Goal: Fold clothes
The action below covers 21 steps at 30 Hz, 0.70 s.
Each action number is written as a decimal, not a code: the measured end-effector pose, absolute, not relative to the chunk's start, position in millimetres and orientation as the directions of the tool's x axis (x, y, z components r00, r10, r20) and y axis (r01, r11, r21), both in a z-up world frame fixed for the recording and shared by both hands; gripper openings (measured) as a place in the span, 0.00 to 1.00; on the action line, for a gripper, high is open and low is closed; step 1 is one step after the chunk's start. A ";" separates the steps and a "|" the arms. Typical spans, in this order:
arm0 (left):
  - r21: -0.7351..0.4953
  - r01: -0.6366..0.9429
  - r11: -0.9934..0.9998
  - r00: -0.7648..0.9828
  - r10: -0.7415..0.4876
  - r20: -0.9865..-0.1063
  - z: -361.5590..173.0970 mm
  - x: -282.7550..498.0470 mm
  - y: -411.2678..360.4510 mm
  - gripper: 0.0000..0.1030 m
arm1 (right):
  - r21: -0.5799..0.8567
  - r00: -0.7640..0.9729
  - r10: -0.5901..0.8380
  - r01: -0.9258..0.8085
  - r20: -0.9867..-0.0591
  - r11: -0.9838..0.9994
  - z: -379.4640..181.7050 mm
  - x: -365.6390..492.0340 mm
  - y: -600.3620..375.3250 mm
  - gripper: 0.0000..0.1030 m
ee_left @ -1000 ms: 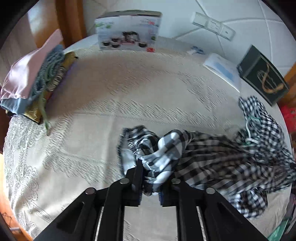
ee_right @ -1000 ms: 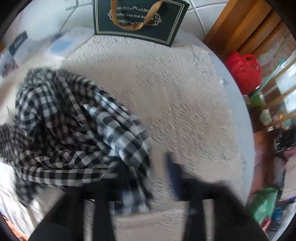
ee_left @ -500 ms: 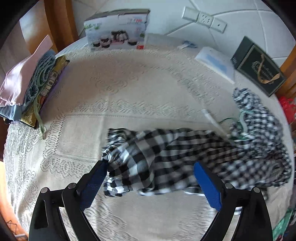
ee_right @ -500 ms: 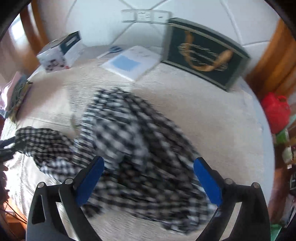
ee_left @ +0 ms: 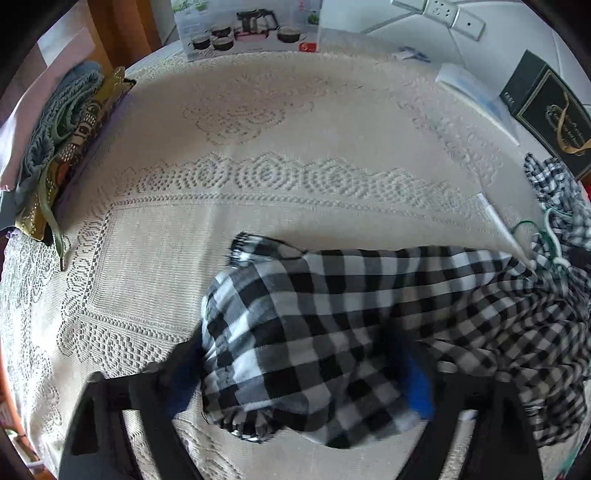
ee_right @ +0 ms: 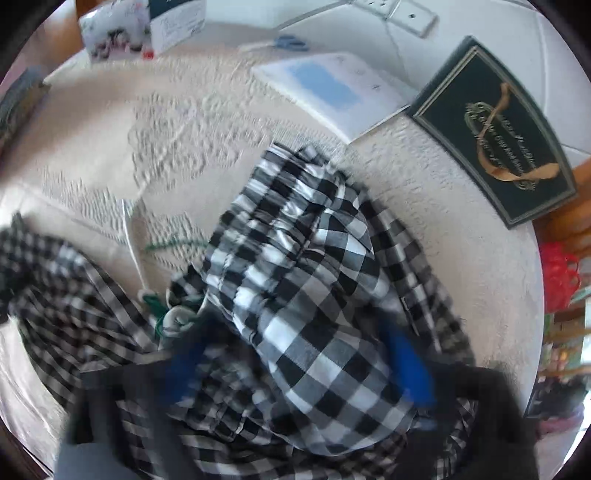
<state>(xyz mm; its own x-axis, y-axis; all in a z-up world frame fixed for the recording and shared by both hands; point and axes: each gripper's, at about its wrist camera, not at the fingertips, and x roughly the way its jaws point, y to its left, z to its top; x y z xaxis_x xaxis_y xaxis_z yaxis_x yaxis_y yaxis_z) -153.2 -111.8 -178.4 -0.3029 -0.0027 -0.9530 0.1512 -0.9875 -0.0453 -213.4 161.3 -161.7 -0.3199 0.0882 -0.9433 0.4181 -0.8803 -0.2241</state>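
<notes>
A black-and-white checked garment (ee_left: pixel 332 317) lies crumpled across the near right of the lace tablecloth (ee_left: pixel 236 192). My left gripper (ee_left: pixel 299 376) points steeply down over its left end. Its jaws are closing, with a thick bunch of cloth between the blue pads (ee_left: pixel 419 384), which still stand wide apart. In the right wrist view, my right gripper (ee_right: pixel 295 365) straddles a raised fold of the same checked garment (ee_right: pixel 306 280). Its jaws are closing too and look blurred, with the pads (ee_right: pixel 406 362) on either side of the fold. A green and white cord (ee_right: pixel 173 314) lies tangled in the cloth.
Folded clothes (ee_left: pixel 55 140) are stacked at the left table edge. A cookware box (ee_left: pixel 247 26), a white and blue box (ee_right: pixel 332 88) and a dark green gift bag (ee_right: pixel 498 125) stand along the far wall side. Something red (ee_right: pixel 557 273) sits beyond the right edge.
The left gripper let go of the pinched bunch, opened wide and sank over the cloth's end. The right gripper swept across the garment, rolled, opened wide and came down over a fold.
</notes>
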 end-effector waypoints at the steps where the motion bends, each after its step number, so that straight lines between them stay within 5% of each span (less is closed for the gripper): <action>1: -0.078 0.145 -0.986 -0.307 0.030 -0.951 -174.1 -153.5 -111.4 0.39 | -0.188 -0.315 0.058 0.400 -0.947 -0.897 -157.6 -215.3 169.3 0.22; 3: -0.148 0.146 -0.978 -0.309 0.097 -0.946 -164.0 -156.2 -111.9 0.28 | -0.116 -0.308 -0.002 0.363 -0.951 -0.925 -148.8 -218.9 185.7 0.19; 7: -0.108 0.162 -0.981 -0.363 0.043 -0.931 -135.8 -162.6 -108.5 0.22 | -0.027 -0.427 -0.101 0.285 -0.899 -0.958 -91.2 -225.3 238.0 0.17; 13: -0.087 0.225 -0.970 -0.451 -0.025 -0.892 -88.3 -199.0 -112.3 0.21 | 0.013 -0.603 -0.052 0.069 -0.796 -0.998 -3.1 -257.8 376.4 0.16; 18: -0.099 0.234 -0.967 -0.457 -0.019 -0.889 -72.5 -256.3 -106.0 0.24 | 0.076 -0.600 0.023 -0.140 -0.800 -0.987 5.6 -284.7 489.4 0.22; 20: -0.111 0.223 -0.969 -0.445 0.000 -0.895 -72.8 -279.7 -92.8 0.47 | 0.045 -0.558 0.069 -0.187 -0.827 -0.981 -9.2 -293.6 509.7 0.40; 21: -0.098 0.217 -0.971 -0.447 -0.010 -0.894 -73.0 -282.9 -85.2 0.73 | 0.025 -0.540 0.089 -0.201 -0.837 -0.979 -17.9 -295.5 517.6 0.61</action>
<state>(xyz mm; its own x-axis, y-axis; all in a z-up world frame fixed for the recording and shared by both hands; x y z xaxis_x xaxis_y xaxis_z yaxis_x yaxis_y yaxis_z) -282.9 -85.2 -73.0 -0.4470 -0.0096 -0.8945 0.2171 -0.9712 -0.0981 -295.5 517.6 -17.9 -0.5405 0.0894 -0.8366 -0.2010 -0.9793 0.0253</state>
